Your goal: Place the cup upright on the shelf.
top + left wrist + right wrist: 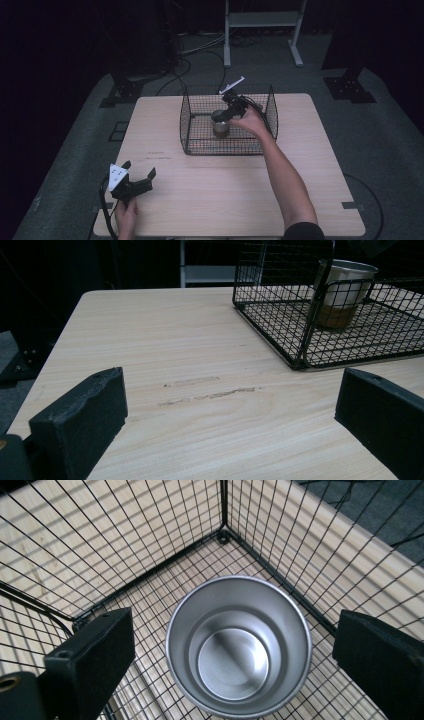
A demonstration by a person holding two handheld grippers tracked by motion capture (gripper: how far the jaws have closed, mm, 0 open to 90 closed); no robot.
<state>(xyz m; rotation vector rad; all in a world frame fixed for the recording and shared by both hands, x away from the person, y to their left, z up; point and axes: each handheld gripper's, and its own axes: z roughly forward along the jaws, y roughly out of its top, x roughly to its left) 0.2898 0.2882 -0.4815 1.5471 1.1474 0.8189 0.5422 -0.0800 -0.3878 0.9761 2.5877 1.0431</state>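
Right gripper view looks straight down into a metal cup (239,647) standing upright on the floor of a black wire basket (150,540), near one of the basket's corners. The right gripper (235,655) hangs above the cup with its fingers (95,655) spread wide, one on each side of the rim and clear of it; nothing is gripped. The cup is empty and shiny inside, and its outer wall is hidden from this angle.

High view shows the basket (187,127) sitting towards the far edge of the bench (310,200), roughly midway between the left and right edges. The right gripper (227,112) reaches down into it over the cup (220,125). The left gripper (140,172) rests near the bench's near left corner, its fingers wide and holding nothing. Bare wood lies open between that gripper and the basket.

Left gripper view shows the cup (345,292) through the basket's mesh (280,315), its right side cut off by wire and frame.
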